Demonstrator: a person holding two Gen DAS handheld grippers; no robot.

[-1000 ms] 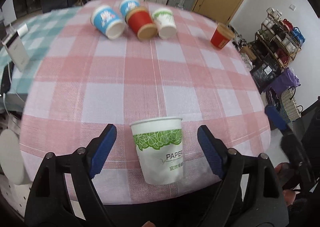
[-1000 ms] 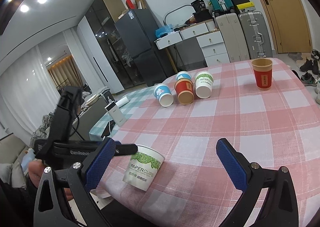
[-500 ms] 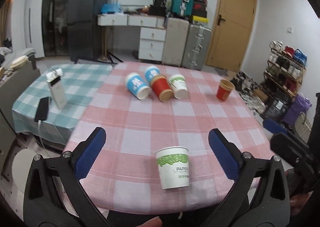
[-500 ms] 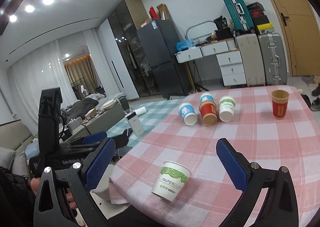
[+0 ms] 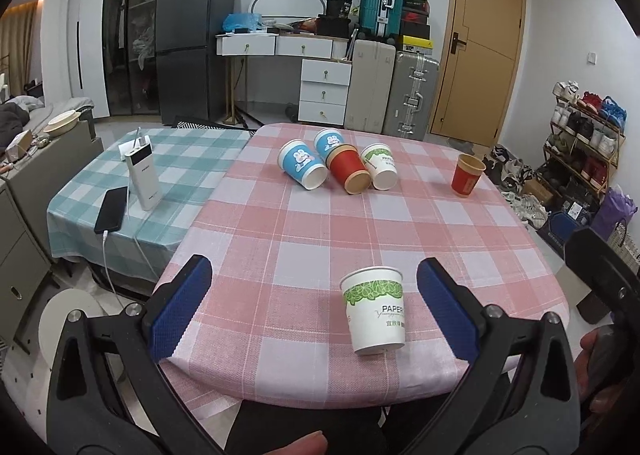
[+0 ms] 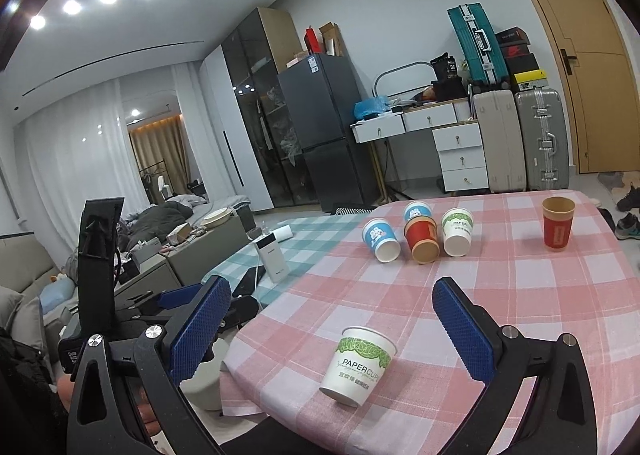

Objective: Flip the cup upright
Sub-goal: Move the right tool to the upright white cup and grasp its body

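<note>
White cup (image 5: 376, 313) upright at near counter (image 5: 320, 223) edge, apparently set down; both grippers' jaws apart, empty.

The table (image 5: 280, 255) is viewed by both wrist cameras from beyond its near edge, aimed across it toward the far wall. The right view is set further right, angled leftward — the same upright white cup (image 5: 375, 311) (image 6: 360, 365) and table are shared.
</note>
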